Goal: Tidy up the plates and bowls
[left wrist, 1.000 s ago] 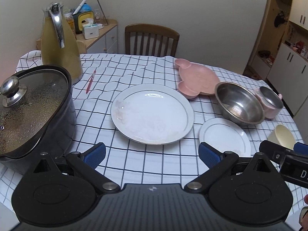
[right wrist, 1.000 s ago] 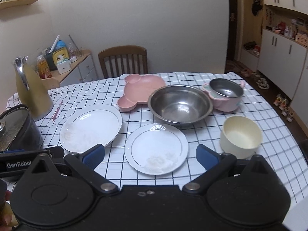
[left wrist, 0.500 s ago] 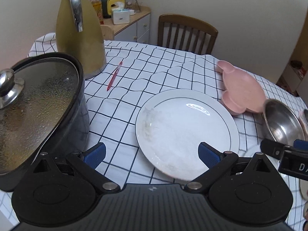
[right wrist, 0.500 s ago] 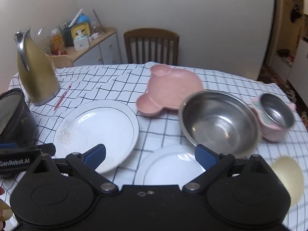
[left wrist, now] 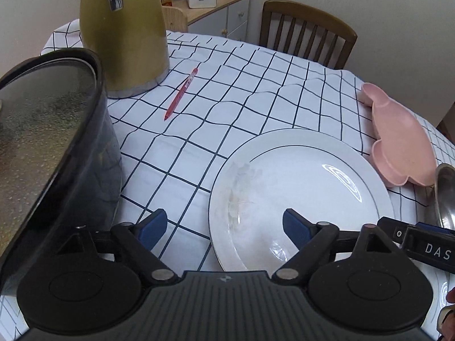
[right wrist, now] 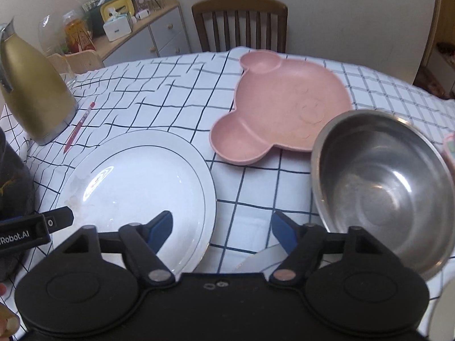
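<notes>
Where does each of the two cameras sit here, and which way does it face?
Left wrist: on the left gripper, angled down over the big white plate beside a black pot; the right gripper's tip shows at right.
Right wrist: on the right gripper, angled down between plate and steel bowl; the left gripper's tip shows at left.
Both grippers' fingers are closing, empty.
Shared: plate, pink dish, red pen, gold jug, chair.
</notes>
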